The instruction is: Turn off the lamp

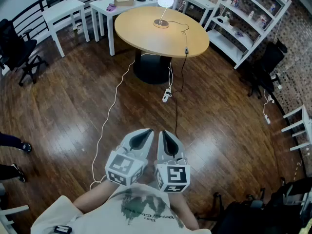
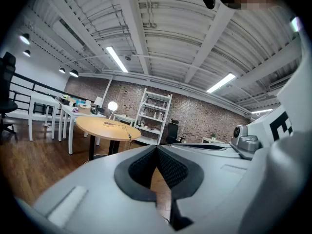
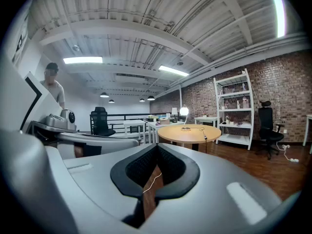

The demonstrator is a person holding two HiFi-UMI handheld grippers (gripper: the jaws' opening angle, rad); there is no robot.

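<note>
The lamp (image 1: 165, 1) has a glowing white globe and stands lit on the far side of the round wooden table (image 1: 146, 33). Its black cord runs over the table edge with an inline switch (image 1: 185, 49). Both grippers hang close to my body, far from the table. My left gripper (image 1: 145, 133) and right gripper (image 1: 164, 133) sit side by side, both shut with nothing between the jaws. The lit lamp (image 2: 112, 106) shows small in the left gripper view beyond the shut gripper (image 2: 157, 147). In the right gripper view the lamp (image 3: 184, 111) also glows past the shut gripper (image 3: 157, 146).
A power strip (image 1: 166, 95) and a long white cable (image 1: 113, 99) lie on the wooden floor between me and the table. White tables (image 1: 66, 11) stand at the back left, a white shelf (image 1: 243, 18) at the right, and black chairs (image 1: 17, 50) to the sides. A person (image 3: 51, 85) stands behind.
</note>
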